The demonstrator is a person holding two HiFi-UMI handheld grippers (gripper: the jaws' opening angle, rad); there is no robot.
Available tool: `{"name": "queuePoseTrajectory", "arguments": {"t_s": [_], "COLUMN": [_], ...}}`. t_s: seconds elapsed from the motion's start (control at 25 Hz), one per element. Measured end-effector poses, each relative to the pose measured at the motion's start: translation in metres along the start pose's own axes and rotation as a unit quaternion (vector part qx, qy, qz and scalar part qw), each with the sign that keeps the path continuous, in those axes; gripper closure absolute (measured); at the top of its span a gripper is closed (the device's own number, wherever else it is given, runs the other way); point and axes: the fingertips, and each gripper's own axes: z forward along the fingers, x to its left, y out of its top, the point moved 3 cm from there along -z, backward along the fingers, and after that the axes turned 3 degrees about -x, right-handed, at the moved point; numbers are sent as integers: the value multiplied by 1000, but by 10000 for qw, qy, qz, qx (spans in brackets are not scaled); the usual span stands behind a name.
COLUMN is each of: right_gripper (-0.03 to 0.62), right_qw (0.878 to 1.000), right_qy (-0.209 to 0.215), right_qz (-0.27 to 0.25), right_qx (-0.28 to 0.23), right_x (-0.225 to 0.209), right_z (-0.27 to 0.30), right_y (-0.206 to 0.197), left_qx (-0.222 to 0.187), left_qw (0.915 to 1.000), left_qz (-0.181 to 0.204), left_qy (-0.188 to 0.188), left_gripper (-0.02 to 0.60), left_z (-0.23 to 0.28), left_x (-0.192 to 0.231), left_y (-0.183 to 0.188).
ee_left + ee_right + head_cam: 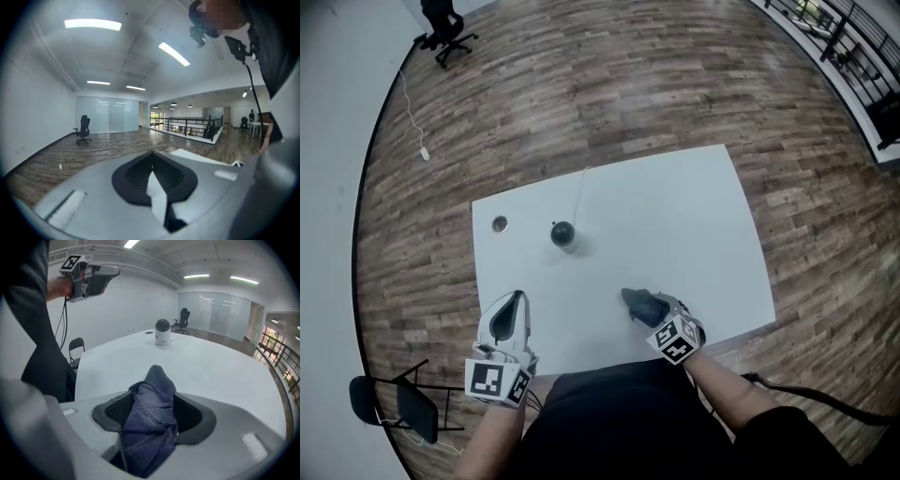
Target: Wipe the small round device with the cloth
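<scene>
- Head view: the small round device (563, 234) is standing upright on the white tabletop (675, 216), left of centre. A thin cable (579, 192) is running from it toward the far edge.
- A small round disc (499, 224) is lying on the tabletop to the left of the device, apart from it.
- The right tongs (649, 307) are pointing away from the person, low over the near part of the tabletop. The dark blue cloth (636, 300) is sitting bunched at their tips.
- The left tongs (518, 295) are hovering over the near left corner of the tabletop, well apart from both the device and the cloth.
- A black office chair (445, 28) is standing far off on the wooden floor (609, 84).
- Left gripper view: the left tongs (151, 154) are standing closed, tip against tip. They are pointing out across the room, past a corner of the tabletop (194, 157) toward a railing (187, 126).
- Right gripper view: the right tongs (152, 397) are standing spread wide. The cloth (150, 427) is lying bunched and loose between the pads, not pinched by them.
- The device (162, 332), a dark round head on a white base, is standing well beyond the cloth on the tabletop (220, 366).
- The left tongs (112, 273) are showing at the upper left, raised above the tabletop.
</scene>
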Motion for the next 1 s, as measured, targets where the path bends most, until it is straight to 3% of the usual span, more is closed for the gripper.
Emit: {"name": "queuePoseTrajectory", "arguments": {"t_s": [0.52, 1.0], "right_gripper": [333, 459], "right_qw": [9993, 9986], "right_qy": [192, 52], "right_qz": [185, 210], "right_qx": [277, 489], "right_x": [-7, -5], "right_z": [17, 41], "right_y": [-13, -9], "left_qx": [14, -167], "left_qw": [9998, 9994], "left_qz": [-99, -261], "left_qy": [177, 172], "left_gripper": [578, 578], "left_z": [-8, -13], "left_x": [10, 34], "left_y": [-5, -15]}}
